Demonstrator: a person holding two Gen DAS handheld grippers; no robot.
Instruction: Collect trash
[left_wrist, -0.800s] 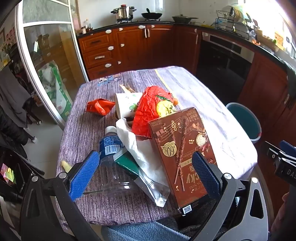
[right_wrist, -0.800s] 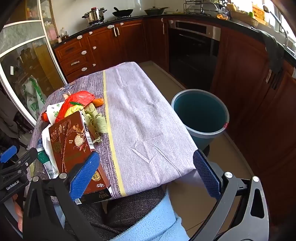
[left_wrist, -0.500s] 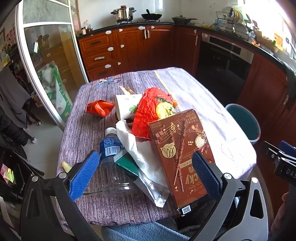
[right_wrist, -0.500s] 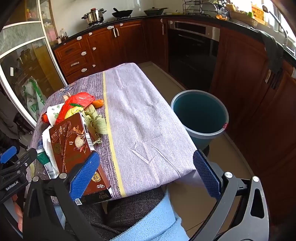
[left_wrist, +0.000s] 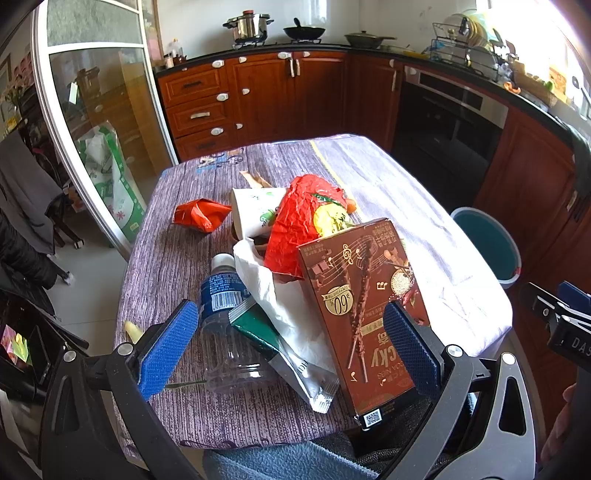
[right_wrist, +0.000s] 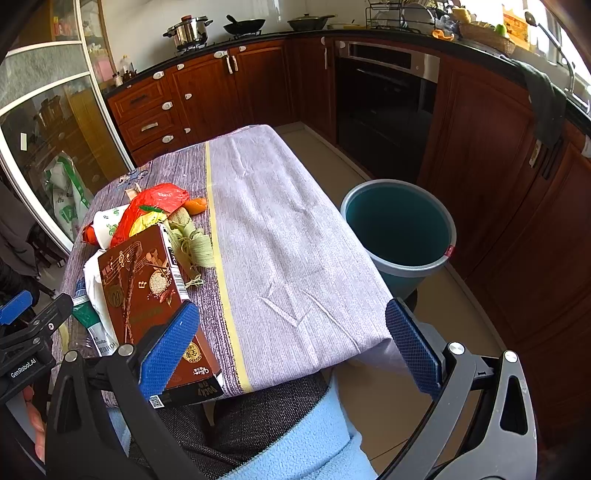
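A heap of trash lies on the left side of the table: a brown snack box (left_wrist: 360, 306) (right_wrist: 147, 295), a clear plastic bottle (left_wrist: 225, 332), a white tissue (left_wrist: 280, 295), a green-and-silver wrapper (left_wrist: 284, 350), a red crumpled bag (left_wrist: 295, 225) (right_wrist: 151, 206), a paper cup (left_wrist: 255, 214) and a small red wrapper (left_wrist: 199, 216). My left gripper (left_wrist: 291, 343) is open above the near edge of the heap, touching nothing. My right gripper (right_wrist: 291, 339) is open above the table's near right edge, empty.
A teal bucket (right_wrist: 399, 229) (left_wrist: 487, 243) stands on the floor right of the table (right_wrist: 280, 240). Corn husks (right_wrist: 192, 243) and an orange peel (right_wrist: 197, 205) lie by the heap. Kitchen cabinets and an oven ring the far side. A glass sliding door is at left.
Both grippers have drifted very slightly; the view is almost the same. Nothing on the table has moved.
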